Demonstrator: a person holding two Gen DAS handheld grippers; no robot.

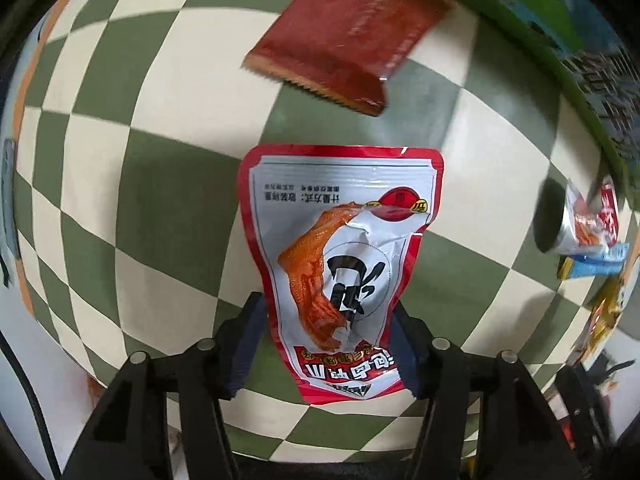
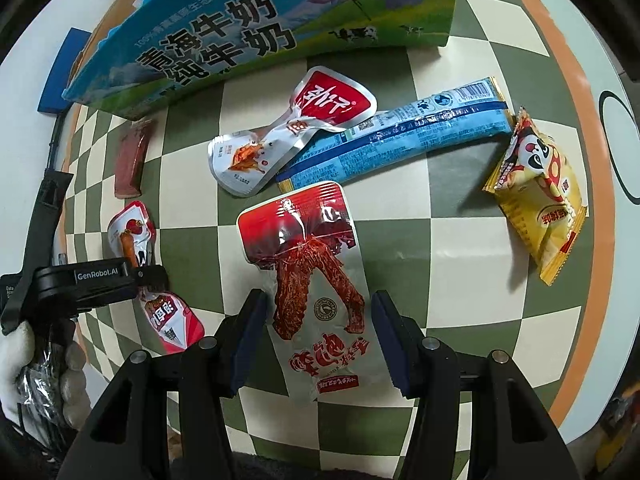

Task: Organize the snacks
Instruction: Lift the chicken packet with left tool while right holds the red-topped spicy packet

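Six snack packs lie on the checkered cloth (image 2: 400, 240) by one milk box (image 2: 248, 28). Each gripper, left (image 1: 328, 344) and right (image 2: 320, 336), has its jaws spread around one pack: duck pack (image 1: 340, 264), meat pack (image 2: 316, 280).
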